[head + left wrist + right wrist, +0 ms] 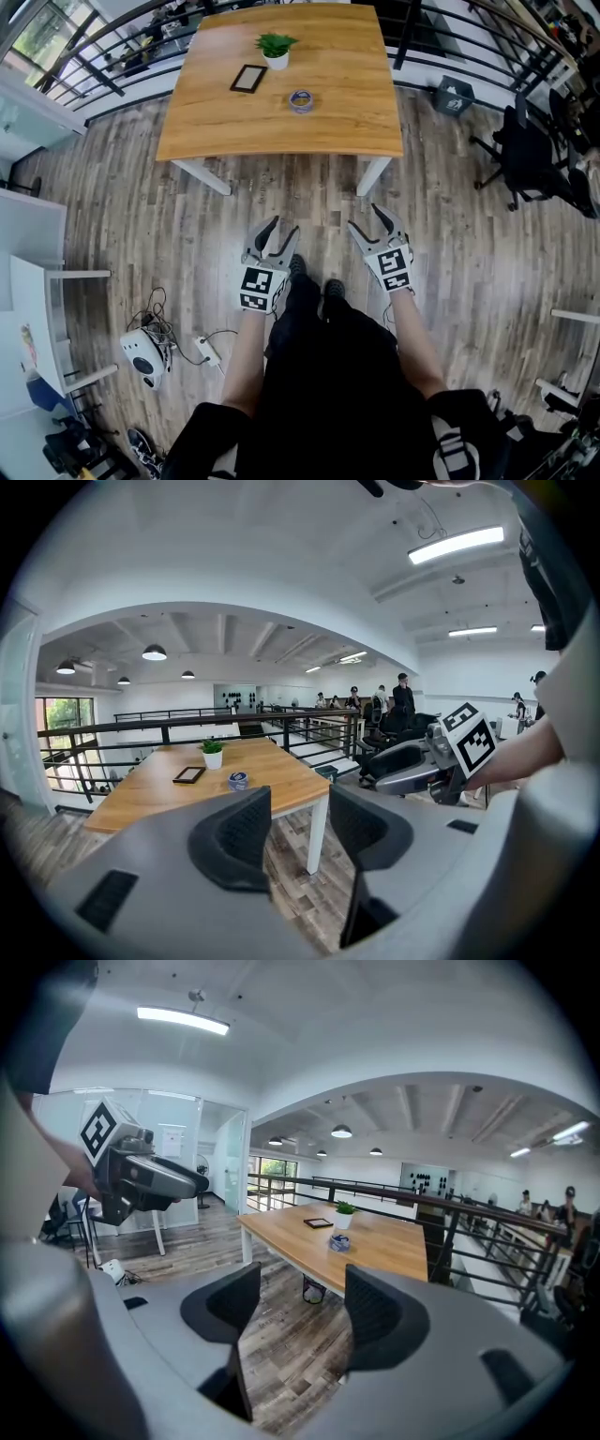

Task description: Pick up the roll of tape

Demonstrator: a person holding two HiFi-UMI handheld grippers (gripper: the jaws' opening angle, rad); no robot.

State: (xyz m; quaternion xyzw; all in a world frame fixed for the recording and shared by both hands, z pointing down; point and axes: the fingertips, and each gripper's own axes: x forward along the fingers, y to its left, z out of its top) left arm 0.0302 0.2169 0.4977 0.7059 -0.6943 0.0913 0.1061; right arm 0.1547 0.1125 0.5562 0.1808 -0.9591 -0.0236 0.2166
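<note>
Clearly, the tape roll (301, 99) sits well beyond the fingers (263, 233).

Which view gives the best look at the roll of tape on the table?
The head view: it looks down on the roll of tape, showing its ring shape on the table near the potted plant. The left gripper view and right gripper view show it only small, distant and side-on.
</note>
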